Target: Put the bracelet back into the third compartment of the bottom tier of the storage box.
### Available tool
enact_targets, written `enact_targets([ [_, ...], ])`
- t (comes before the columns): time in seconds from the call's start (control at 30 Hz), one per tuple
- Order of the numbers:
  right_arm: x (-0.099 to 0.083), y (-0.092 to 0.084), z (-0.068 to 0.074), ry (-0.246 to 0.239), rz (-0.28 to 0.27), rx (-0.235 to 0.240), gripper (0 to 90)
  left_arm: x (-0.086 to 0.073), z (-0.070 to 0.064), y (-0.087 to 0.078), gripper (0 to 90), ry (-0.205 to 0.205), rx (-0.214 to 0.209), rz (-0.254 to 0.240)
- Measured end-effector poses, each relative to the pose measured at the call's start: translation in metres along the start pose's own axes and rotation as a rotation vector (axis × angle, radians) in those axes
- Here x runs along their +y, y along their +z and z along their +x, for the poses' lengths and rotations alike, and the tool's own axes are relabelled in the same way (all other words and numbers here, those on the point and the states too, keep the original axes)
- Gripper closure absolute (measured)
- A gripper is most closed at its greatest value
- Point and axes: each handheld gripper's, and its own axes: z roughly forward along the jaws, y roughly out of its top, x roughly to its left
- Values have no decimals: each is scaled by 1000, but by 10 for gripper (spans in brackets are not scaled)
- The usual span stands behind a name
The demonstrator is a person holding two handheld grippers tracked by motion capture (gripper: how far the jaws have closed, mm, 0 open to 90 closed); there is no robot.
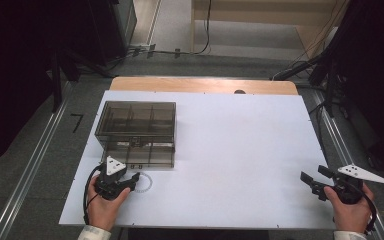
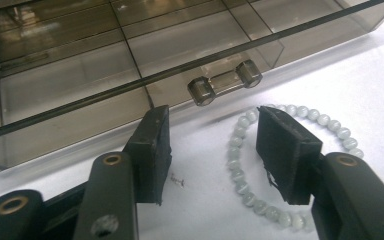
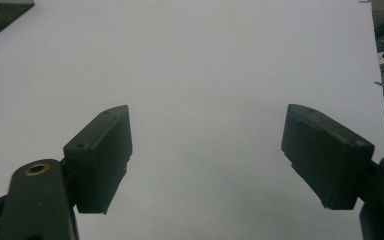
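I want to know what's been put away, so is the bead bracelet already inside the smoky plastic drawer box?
No. The bead bracelet lies on the white table in front of the drawer box, with the left gripper straddling its near side.

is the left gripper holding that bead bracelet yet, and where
Not yet: the left gripper has its jaws astride one side of the pale grey bead bracelet, pads not pressing it. The right gripper is open.

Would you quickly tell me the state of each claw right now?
Left claw: open, jaws astride one side of the bead bracelet, pads not pressing it.
Right claw: open wide over the white table, holding nothing.
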Motion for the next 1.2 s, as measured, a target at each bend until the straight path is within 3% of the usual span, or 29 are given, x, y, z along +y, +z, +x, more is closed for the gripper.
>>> enact_targets([
  [0.4,0,1,0,-1,2,0,186,-1,-4,1,521,10,30,-6],
  [0.53,0,1,0,0,2,-2,186,0,-7,1,647,26,12,-3],
  [0.83,0,1,0,2,1,-2,186,1,-6,1,734,7,7,2],
  [0.97,0,1,0,3,1,-3,186,1,-8,2,862,13,-15,0],
  [1.2,0,0,0,2,-2,-6,186,1,-7,2,868,8,-21,3],
])
